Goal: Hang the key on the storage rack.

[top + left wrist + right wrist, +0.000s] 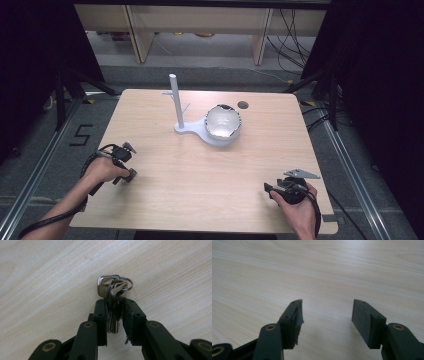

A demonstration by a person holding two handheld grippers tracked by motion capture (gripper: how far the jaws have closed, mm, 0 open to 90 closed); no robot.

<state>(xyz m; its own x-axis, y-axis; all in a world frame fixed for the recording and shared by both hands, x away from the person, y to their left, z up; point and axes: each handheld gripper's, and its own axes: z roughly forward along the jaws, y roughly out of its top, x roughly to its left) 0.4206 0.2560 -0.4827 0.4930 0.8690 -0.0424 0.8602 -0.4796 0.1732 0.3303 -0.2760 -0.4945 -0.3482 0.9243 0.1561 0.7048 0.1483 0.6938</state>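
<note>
A bunch of silver keys on a ring (pixel 111 286) sticks out past the tips of my left gripper (pixel 115 302), whose jaws are shut on the key blades just above the light wooden table (pixel 50 277). In the high view the left gripper (pixel 127 172) is near the table's left edge, held in the person's left hand. My right gripper (pixel 327 307) stands open over bare wood with nothing between its jaws. In the high view the right gripper (pixel 270 188) is at the front right and points left.
A white stand with a tall upright post (pixel 174 100) and a shiny bowl-shaped cup (pixel 222 122) stands at the middle back of the table. A small dark round hole (pixel 243 105) lies behind it. Black frames and cables surround the table.
</note>
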